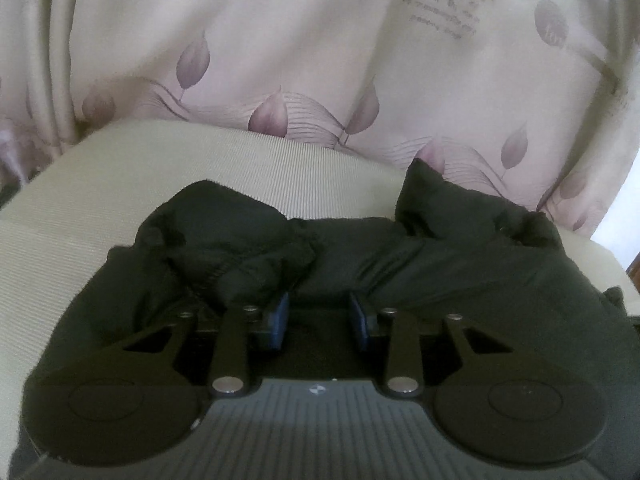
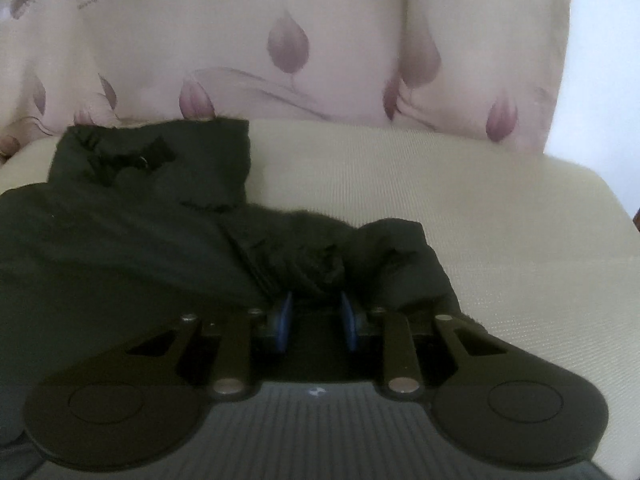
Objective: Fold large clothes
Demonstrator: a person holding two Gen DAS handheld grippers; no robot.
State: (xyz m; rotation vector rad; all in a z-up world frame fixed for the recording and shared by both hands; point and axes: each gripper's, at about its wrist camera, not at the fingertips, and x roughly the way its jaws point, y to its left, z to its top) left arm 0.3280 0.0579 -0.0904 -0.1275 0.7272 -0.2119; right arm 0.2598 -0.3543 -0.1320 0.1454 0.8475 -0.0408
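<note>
A black padded garment (image 1: 420,256) lies bunched on a cream ribbed cushion (image 1: 200,168). My left gripper (image 1: 319,304) sits low on it with its blue pads (image 1: 280,316) apart, and fabric lies between and over the tips. In the right wrist view the same garment (image 2: 120,232) spreads to the left, with a raised flap at the back. My right gripper (image 2: 316,300) has its blue pads (image 2: 285,316) apart, with a crumpled fold of the garment between the tips. The fingertips of both are partly hidden by cloth.
A pale curtain with purple leaf prints (image 1: 280,60) hangs behind the cushion and also shows in the right wrist view (image 2: 288,44). Bare cushion (image 2: 500,220) extends to the right of the garment. A bright gap (image 2: 600,80) shows at the far right.
</note>
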